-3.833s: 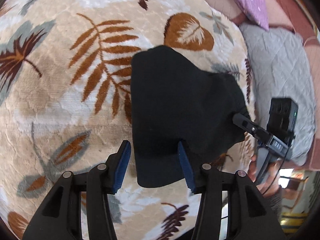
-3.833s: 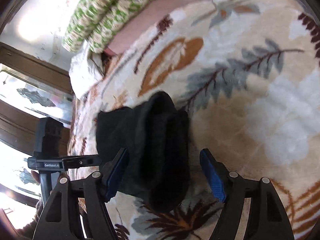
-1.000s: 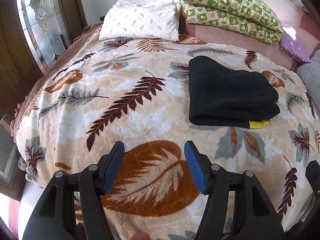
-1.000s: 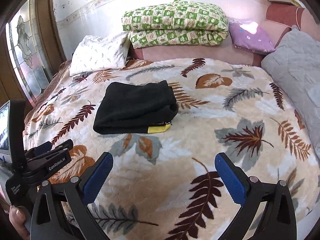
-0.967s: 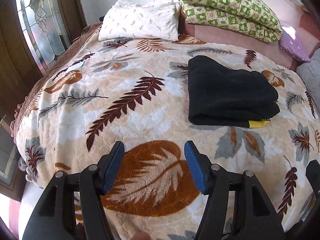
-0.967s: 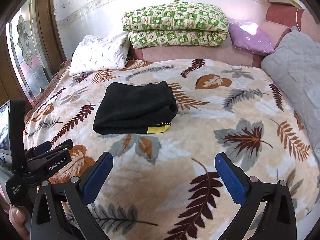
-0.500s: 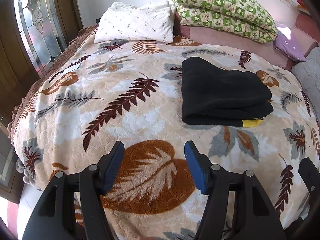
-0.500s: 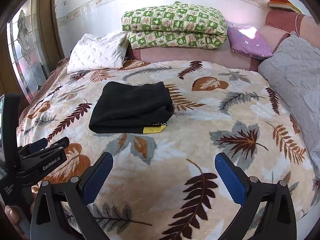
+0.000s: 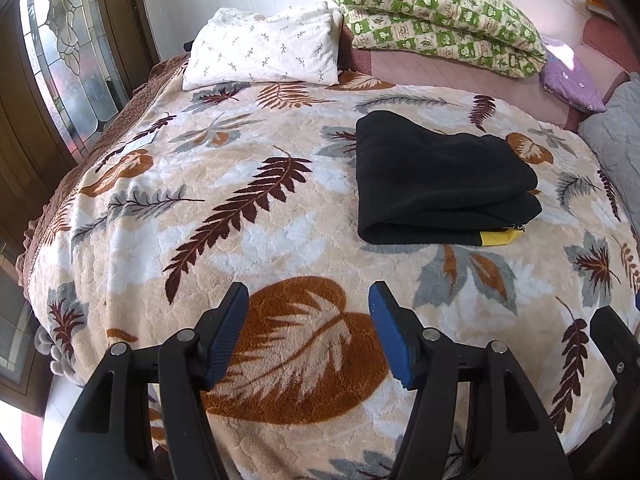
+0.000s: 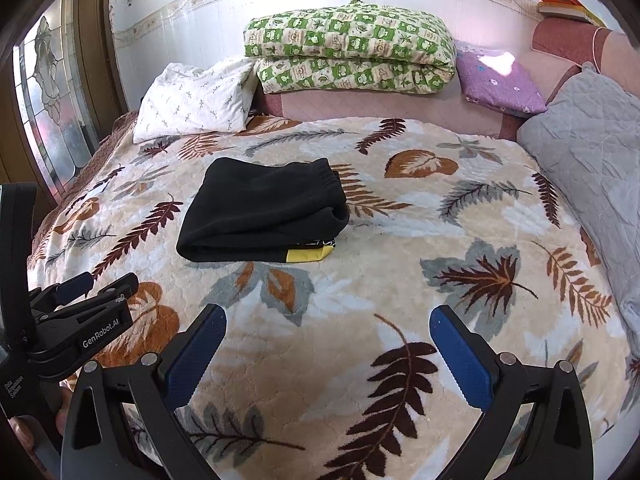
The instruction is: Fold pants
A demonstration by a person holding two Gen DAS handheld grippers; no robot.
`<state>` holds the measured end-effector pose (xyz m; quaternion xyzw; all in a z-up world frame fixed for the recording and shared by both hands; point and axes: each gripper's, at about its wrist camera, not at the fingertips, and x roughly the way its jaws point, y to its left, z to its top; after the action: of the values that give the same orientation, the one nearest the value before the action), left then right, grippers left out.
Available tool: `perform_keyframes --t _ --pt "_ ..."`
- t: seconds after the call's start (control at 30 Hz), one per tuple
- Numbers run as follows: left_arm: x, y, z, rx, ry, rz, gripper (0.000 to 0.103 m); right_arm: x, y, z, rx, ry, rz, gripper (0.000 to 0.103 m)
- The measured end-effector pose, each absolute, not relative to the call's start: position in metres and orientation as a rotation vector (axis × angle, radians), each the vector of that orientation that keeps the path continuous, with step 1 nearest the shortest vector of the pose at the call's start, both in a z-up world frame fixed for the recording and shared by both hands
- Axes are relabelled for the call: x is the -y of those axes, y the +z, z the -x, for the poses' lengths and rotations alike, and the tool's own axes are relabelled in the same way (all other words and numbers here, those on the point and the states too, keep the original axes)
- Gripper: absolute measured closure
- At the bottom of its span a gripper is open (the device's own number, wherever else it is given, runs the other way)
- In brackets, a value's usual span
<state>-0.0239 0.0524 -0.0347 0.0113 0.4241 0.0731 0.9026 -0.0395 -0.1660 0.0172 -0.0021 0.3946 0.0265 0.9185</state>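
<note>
Left wrist view has the black pants (image 9: 440, 184) lying folded into a thick rectangle on the leaf-patterned blanket (image 9: 256, 216) that covers the bed, about midway between the head end and the near edge and toward the right side. A yellow patch (image 9: 498, 237) peeks out at the bundle's near right corner. Toward the head of the bed a white pillow (image 9: 264, 50) leans at the left, a folded green checked quilt (image 9: 440, 12) sits beside it, and a purple cushion (image 10: 500, 80) and a grey quilted cover (image 10: 592, 144) lie along the right edge. Both tools hang over the near edge, well apart from the pants. The left gripper (image 9: 308, 328) stands partly open with nothing between its blue pads; the right gripper (image 10: 328, 354) gapes wider, also empty.
</note>
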Motion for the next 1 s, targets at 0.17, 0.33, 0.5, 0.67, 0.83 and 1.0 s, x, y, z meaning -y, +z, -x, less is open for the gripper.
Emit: perform_keyframes --t 0.17,0.33,0.5,0.67,0.83,1.0 --pt "-0.0530 -0.0343 0.0254 -0.877 0.142 -0.019 0.041 0.1665 0.0160 0.0394 -0.812 0.058 0.009 0.001" --pt "-0.0534 -0.0348 0.0262 -0.883 0.134 -0.017 0.041 0.1678 0.0159 0.0399 -0.808 0.059 0.012 0.001" --pt "-0.0546 -0.0352 0.0263 -0.887 0.132 -0.010 0.041 0.1669 0.0162 0.0405 -0.812 0.059 0.011 0.001" --pt "-0.0555 -0.0355 0.0267 -0.890 0.132 -0.003 0.041 0.1661 0.0159 0.0406 -0.812 0.057 0.011 0.001" --pt "-0.0567 -0.0358 0.0275 -0.894 0.132 0.003 0.041 0.1655 0.0159 0.0412 -0.815 0.059 0.013 0.001" --pt "-0.0570 -0.0378 0.0280 -0.905 0.127 0.010 0.041 0.1649 0.0152 0.0412 -0.815 0.060 0.015 0.001"
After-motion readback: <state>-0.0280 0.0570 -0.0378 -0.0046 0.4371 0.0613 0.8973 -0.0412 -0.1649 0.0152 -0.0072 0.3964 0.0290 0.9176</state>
